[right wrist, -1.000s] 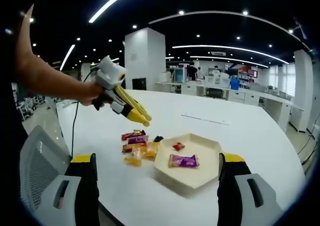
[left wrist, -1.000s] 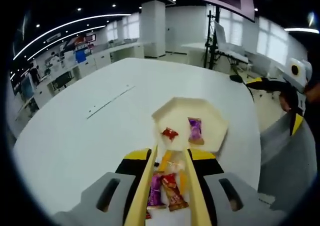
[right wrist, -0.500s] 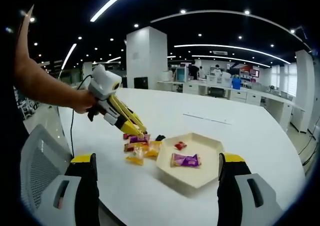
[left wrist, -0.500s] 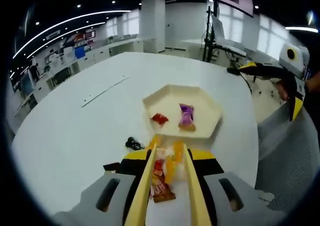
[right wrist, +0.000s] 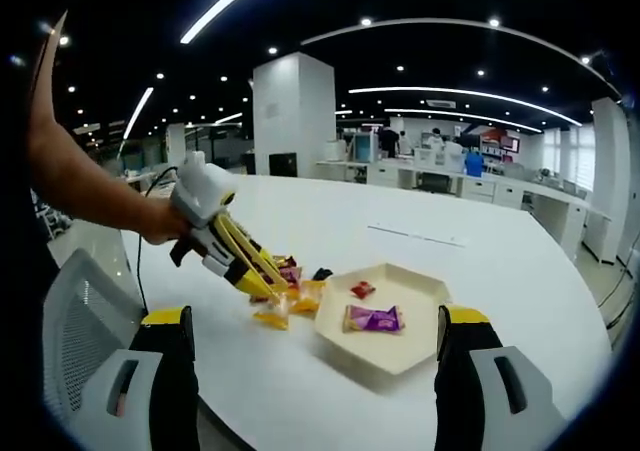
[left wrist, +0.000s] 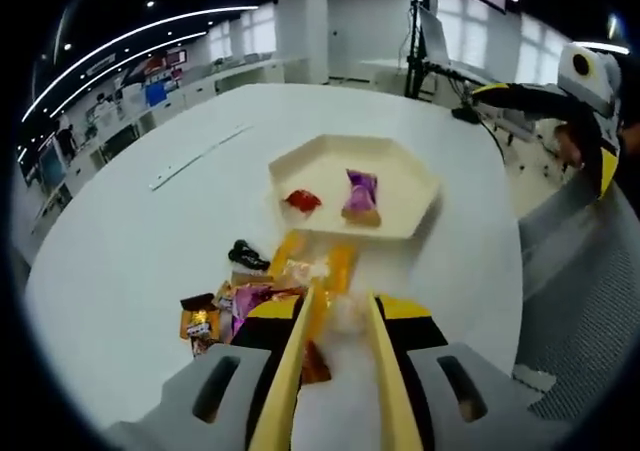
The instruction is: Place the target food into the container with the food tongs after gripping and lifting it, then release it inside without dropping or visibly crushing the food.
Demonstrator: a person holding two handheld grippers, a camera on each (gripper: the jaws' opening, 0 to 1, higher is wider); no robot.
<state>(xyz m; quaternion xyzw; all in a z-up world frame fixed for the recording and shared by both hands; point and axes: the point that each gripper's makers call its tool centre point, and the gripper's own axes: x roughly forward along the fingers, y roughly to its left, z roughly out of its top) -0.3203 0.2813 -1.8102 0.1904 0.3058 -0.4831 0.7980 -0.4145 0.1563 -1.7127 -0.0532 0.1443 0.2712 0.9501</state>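
The yellow left tongs (left wrist: pixel 338 316) have been lowered onto the wrapped snack pile (left wrist: pixel 262 293); narrowly parted, grip indeterminable. Grey right tongs (right wrist: pixel 315 376) are held wide, empty.

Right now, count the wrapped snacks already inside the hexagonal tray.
2. A red snack lies left of a purple snack in the left gripper view, both on the tray floor. Nothing there looks hidden; the other snacks lie outside on the table.
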